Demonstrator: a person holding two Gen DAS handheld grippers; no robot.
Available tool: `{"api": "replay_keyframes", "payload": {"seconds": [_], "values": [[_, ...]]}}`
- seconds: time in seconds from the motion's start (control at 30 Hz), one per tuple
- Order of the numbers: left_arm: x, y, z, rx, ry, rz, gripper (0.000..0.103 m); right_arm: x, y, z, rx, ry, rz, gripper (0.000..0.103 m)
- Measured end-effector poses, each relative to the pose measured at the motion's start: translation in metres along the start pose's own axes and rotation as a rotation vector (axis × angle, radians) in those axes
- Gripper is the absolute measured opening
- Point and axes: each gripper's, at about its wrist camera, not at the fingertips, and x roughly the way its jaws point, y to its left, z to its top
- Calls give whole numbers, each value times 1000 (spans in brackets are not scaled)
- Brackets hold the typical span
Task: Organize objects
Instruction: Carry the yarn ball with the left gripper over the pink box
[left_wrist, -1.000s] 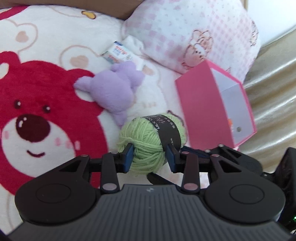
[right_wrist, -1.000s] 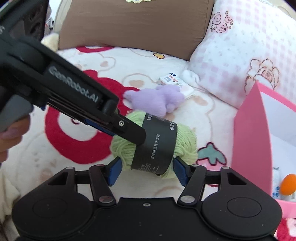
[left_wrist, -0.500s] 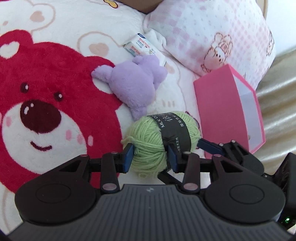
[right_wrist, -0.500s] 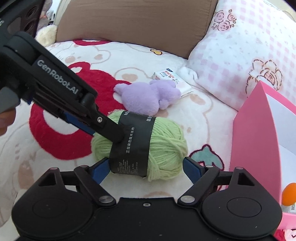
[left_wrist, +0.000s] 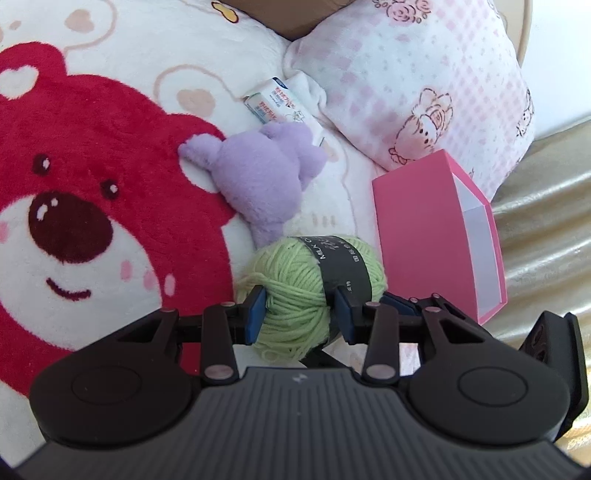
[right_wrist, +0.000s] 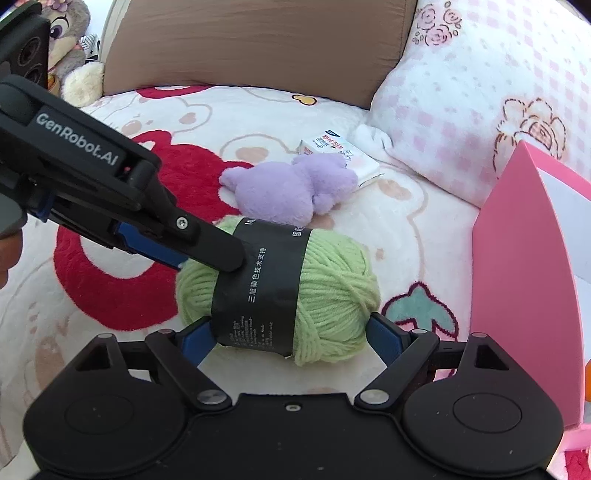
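Resting on the bear-print blanket (right_wrist: 258, 122), the green yarn ball (right_wrist: 332, 291) sits directly ahead of both grippers, its black paper band (right_wrist: 258, 280) wrapped round the middle. The left gripper (left_wrist: 301, 314) pinches the near end of the ball, its blue pads (left_wrist: 255, 314) sunk into the strands on one side and at the band's edge on the other. The right gripper (right_wrist: 291, 338) stands spread wide, a pad at each end of the ball; whether they brush the wool cannot be told, but they do not squeeze it.

The ball looks light and soft, likely to give and bulge under pressure, with loose strands that could snag or pull free. The band is probably the firmest place to take hold, across the middle.

Just beyond the yarn lies a purple plush toy (right_wrist: 291, 188), with a small white packet (right_wrist: 340, 155) behind it. To the right gripper's right stands an open pink box (right_wrist: 524, 280), near the ball; a pink checked pillow (right_wrist: 480, 92) lies past it.
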Motion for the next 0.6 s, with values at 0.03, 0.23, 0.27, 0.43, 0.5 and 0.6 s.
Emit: {"api": "replay_keyframes", "payload": {"seconds": [0.03, 0.23, 0.27, 0.43, 0.5, 0.6], "values": [[0, -1, 0, 9, -3, -2, 39, 0, 0, -1, 3, -3, 2, 89], [-2, 0, -5, 26, -19, -20, 38, 3, -5, 0, 47, -2, 38, 89], [-2, -2, -5, 40, -24, -16, 38, 4, -6, 1, 59, 2, 46, 88], [-4, -18, -11, 121, -38, -11, 40, 2, -14, 1, 128, 8, 69, 83], [-3, -24, -14, 159, -42, 12, 41, 2, -15, -1, 142, 9, 71, 82], [0, -30, -19, 206, -50, 52, 43, 1, -9, -4, 123, 4, 54, 81]]}}
